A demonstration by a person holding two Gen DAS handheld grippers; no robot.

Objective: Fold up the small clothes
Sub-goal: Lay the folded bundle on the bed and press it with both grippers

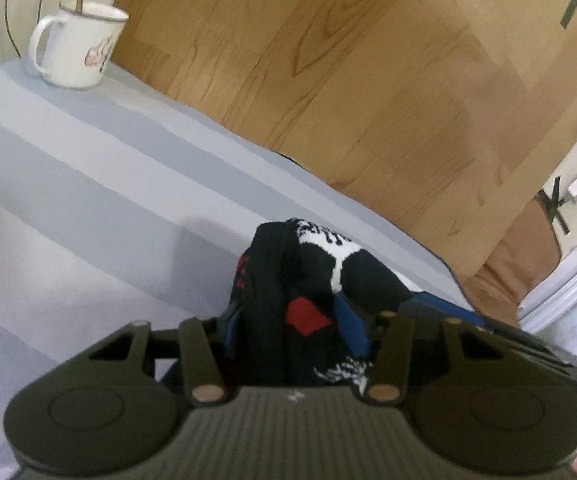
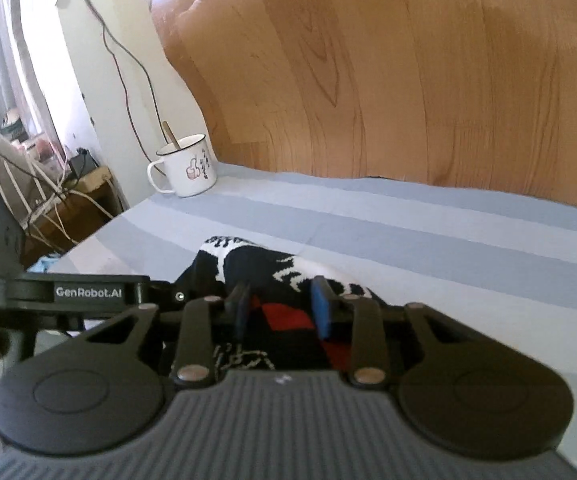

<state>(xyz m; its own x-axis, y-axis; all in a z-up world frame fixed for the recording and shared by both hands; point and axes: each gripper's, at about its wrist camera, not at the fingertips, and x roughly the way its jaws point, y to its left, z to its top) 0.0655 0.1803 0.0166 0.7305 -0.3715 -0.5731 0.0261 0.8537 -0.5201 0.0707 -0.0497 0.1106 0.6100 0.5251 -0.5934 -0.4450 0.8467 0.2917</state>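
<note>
- Nearest your lens on the left, the left gripper has a thick bunch of the dark patterned garment standing up between its fingers. The jaws look closed on that bunch, since the cloth rises from the gap rather than lying flat.
- Nearest on the right, the right gripper sits low over the same garment. Its blue pads stand apart with red and black cloth between them, but you cannot tell from this view whether they pinch it or only straddle it.
- The garment is a small black piece with white lettering and red patches. It lies heaped on the grey striped sheet, towards the edge nearest the wooden floor, and both tools meet over it.
- Your left tool shows at the left edge of the right view, just beside the right one. That closeness suggests you are gathering one edge, probably to lift and spread it before a fold.
- The enamel mug with a spoon stands well apart at the far corner, out of the way of a fold.
- Judged from the heap, no fold is made yet.
</note>
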